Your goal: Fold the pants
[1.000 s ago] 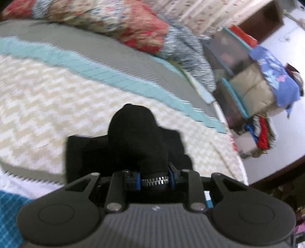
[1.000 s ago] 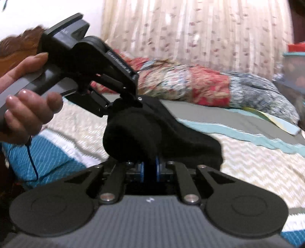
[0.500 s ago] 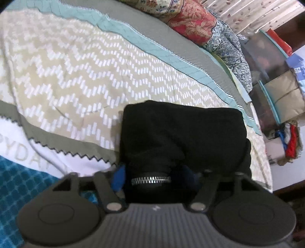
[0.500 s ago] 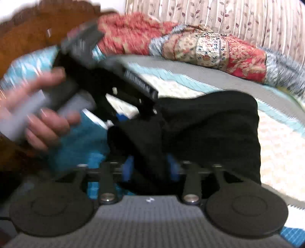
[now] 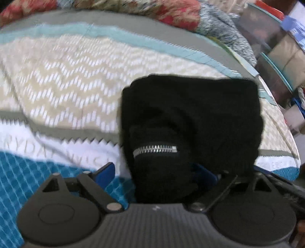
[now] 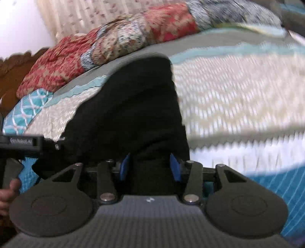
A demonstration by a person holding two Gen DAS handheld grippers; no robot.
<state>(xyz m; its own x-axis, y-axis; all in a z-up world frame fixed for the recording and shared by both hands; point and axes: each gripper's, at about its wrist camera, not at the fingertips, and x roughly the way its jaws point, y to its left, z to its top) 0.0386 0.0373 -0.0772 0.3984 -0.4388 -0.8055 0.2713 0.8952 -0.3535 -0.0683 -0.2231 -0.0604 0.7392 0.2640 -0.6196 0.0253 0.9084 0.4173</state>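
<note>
The black pants (image 5: 190, 106) lie folded into a thick bundle on the chevron bedspread (image 5: 66, 76), a silver zipper (image 5: 155, 149) facing the left wrist camera. My left gripper (image 5: 155, 171) is opening wide at the bundle's near end; the left blue pad (image 5: 104, 171) stands clear of the cloth. In the right wrist view the pants (image 6: 133, 106) stretch away from my right gripper (image 6: 149, 167). Its jaws are half apart and closing slightly, with a loose fold between the blue pads (image 6: 124, 167). The left gripper's body (image 6: 21, 145) and a hand (image 6: 9, 190) show at the left edge.
A red patterned quilt (image 6: 114, 42) is bunched along the far side of the bed. A wooden headboard (image 6: 11, 76) stands at the left, a curtain (image 6: 76, 15) behind. Storage boxes with clothes (image 5: 276, 47) stand beside the bed at the right.
Both grippers came down with the pants, which now rest on the bed. Both sets of jaws went from shut on the cloth to apart. The right wrist rolled.
</note>
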